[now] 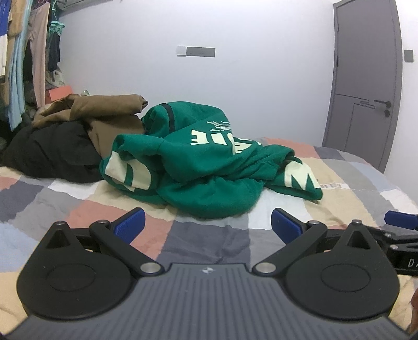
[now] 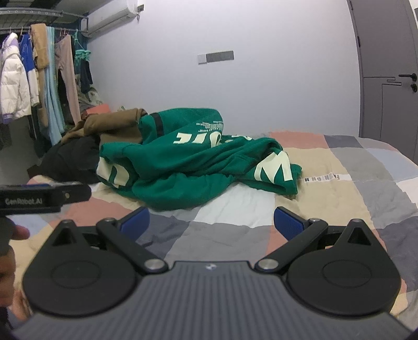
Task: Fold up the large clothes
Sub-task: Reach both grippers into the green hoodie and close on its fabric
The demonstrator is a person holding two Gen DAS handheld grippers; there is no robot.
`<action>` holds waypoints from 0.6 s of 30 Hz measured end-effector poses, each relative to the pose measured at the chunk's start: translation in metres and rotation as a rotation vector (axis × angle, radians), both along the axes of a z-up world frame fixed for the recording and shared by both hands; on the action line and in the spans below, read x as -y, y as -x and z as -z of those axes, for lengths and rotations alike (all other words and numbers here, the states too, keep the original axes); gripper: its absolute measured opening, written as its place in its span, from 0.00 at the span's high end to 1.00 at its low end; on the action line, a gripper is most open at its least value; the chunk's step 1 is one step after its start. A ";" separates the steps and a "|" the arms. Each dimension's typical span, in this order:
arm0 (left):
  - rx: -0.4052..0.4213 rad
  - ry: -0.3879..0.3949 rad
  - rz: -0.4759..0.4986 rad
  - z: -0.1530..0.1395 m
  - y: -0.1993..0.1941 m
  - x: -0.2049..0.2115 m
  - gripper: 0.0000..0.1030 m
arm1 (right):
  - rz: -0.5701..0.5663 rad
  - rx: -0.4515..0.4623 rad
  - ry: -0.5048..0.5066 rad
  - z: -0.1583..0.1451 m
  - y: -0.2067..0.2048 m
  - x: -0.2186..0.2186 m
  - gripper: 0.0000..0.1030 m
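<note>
On the patchwork bedspread [image 1: 109, 209], out in the middle of the bed, there's the green sweatshirt [image 1: 206, 167], lying in a crumpled heap with big cream letters twisted across its folds. Behind it, to the left, a brown garment [image 1: 104, 109] is draped over a black one [image 1: 52, 149], and the green heap leans against them.

The left gripper [image 1: 206, 226] hovers low over the bedspread, just short of the sweatshirt, blue fingers [image 1: 130, 225] spread wide with nothing between them. The right gripper [image 2: 211, 223] is alongside it, jaws gaping too and nothing held, pointed at the same heap; the near hem of the sweatshirt sits just beyond its tips. Neither tool touches cloth.

Back left, clothes hang on a rack [image 2: 39, 78], an air conditioner [image 2: 109, 15] above it. A grey door [image 1: 365, 86] stands shut on the right.
</note>
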State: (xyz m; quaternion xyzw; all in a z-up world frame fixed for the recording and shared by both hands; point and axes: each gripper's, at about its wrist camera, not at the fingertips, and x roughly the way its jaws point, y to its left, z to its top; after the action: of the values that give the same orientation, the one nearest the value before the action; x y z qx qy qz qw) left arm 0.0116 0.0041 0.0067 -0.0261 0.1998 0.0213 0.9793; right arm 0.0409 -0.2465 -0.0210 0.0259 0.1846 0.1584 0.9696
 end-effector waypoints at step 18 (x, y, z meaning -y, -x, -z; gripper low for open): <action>-0.028 0.029 -0.045 0.005 -0.081 -0.076 0.00 | -0.069 -0.080 -0.056 0.021 -0.085 -0.055 0.00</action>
State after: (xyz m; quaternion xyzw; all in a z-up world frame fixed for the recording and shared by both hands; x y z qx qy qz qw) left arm 0.0929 0.0798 0.0017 -0.0446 0.2130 0.0405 0.9752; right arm 0.1263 -0.1912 -0.0415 0.0529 0.2195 0.1959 0.9543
